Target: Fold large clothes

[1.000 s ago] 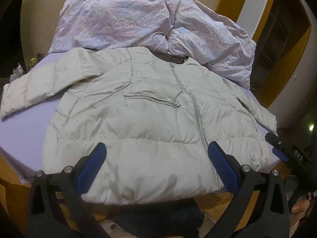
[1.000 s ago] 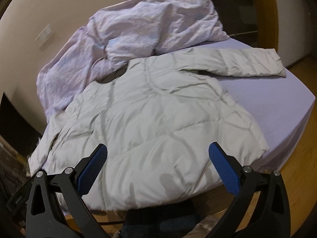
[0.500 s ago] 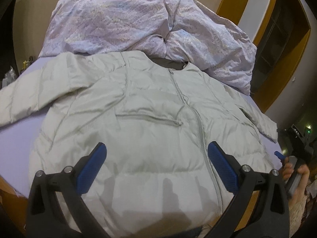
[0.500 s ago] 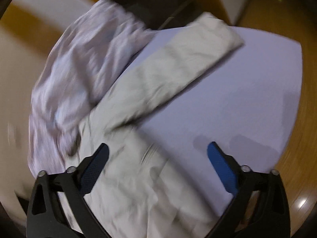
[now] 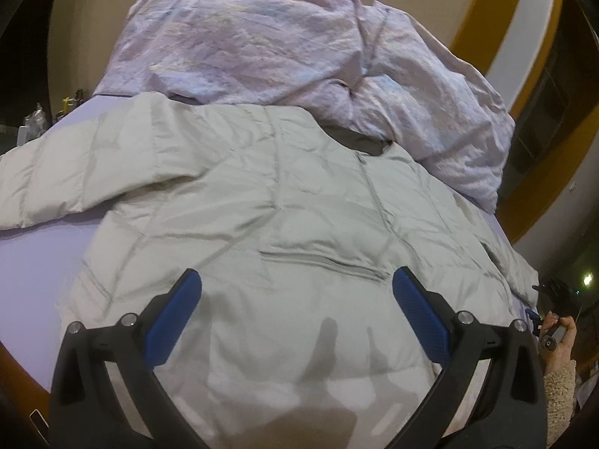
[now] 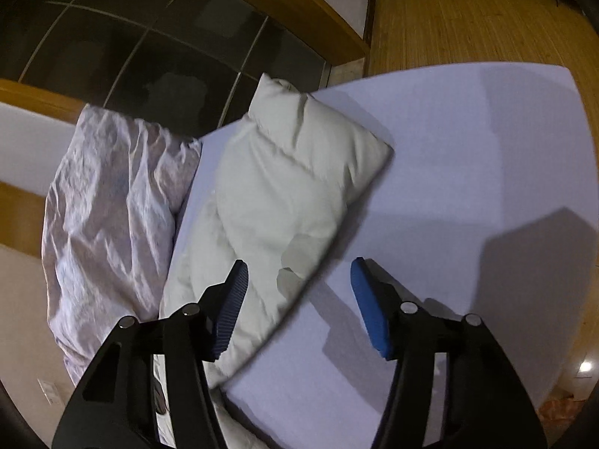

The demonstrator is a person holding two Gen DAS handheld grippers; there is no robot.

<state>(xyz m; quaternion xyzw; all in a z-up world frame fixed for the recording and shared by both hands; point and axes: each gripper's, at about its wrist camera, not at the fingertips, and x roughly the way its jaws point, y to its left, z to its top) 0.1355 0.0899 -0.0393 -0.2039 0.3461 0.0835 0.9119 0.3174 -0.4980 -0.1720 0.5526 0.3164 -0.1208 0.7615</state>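
A pale grey padded jacket [image 5: 284, 224] lies front up on a lilac bed sheet [image 5: 33, 262], zip down the middle, one sleeve stretched out to the left. My left gripper [image 5: 295, 284] hovers open above the jacket's lower front, nothing between its blue pads. In the right wrist view the jacket's other sleeve [image 6: 284, 202] lies along the sheet [image 6: 468, 187]. My right gripper [image 6: 299, 273] hangs over that sleeve's near edge; its jaws are closing and the pads do not press on the fabric. At the left wrist view's right edge a hand holds the right gripper [image 5: 550, 310].
A crumpled lilac duvet [image 5: 299, 48] is heaped behind the jacket's collar, seen also as the duvet [image 6: 108, 209] left of the sleeve. The bed has a wooden frame, and wooden floor [image 6: 468, 11] lies beyond its far corner. Small items [image 5: 37, 116] stand at the left.
My left gripper has moved forward over the jacket's lower front. My right gripper has swung away from the jacket's body, rolled, and come down over the sleeve, with its jaws narrower than before.
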